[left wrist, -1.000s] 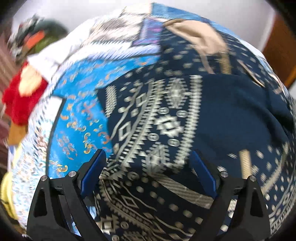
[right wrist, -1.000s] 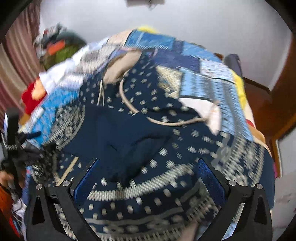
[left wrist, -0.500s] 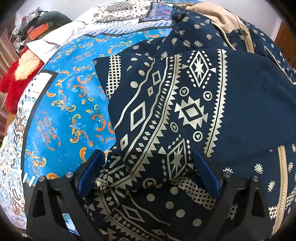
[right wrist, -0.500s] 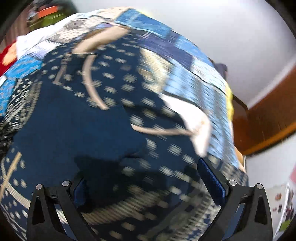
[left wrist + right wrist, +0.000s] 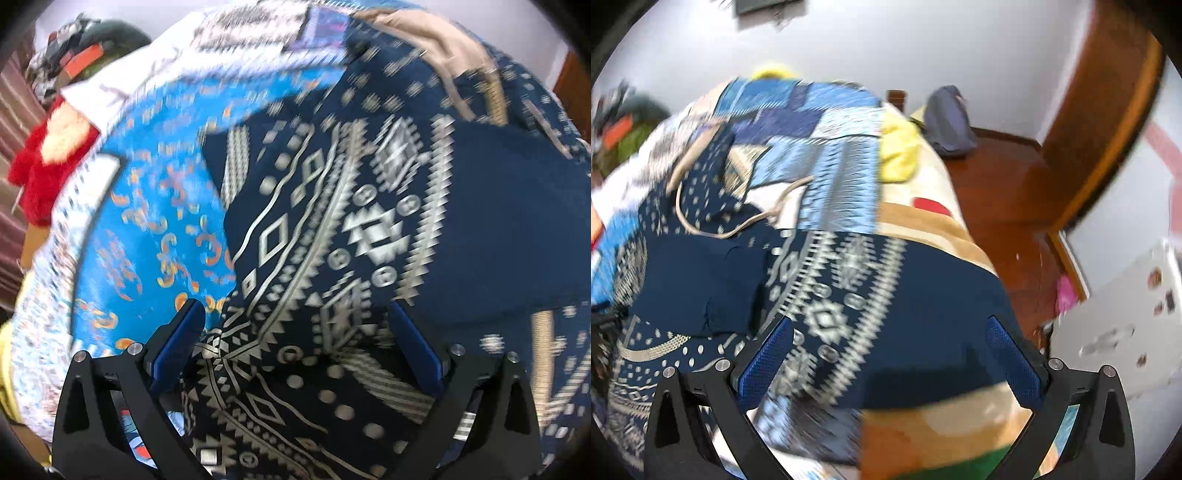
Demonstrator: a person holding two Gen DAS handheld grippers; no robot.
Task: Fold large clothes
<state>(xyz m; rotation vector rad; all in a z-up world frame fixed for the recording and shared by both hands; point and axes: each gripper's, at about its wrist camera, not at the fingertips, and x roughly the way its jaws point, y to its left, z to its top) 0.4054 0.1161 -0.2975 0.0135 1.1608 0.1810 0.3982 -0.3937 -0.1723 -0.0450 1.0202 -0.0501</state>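
The bed [image 5: 916,236] under its patchwork spread fills the room, and across it lies the big navy garment with the silver geometric print [image 5: 369,240], one patterned panel already turned over onto the plain middle, though loose cloth beyond it looks unfolded, so I'd call this early-to-midway. Both claws hover spread wide, pinching nothing: left claw [image 5: 299,347] over the folded edge, right claw [image 5: 886,354] over the panel near the bedside.
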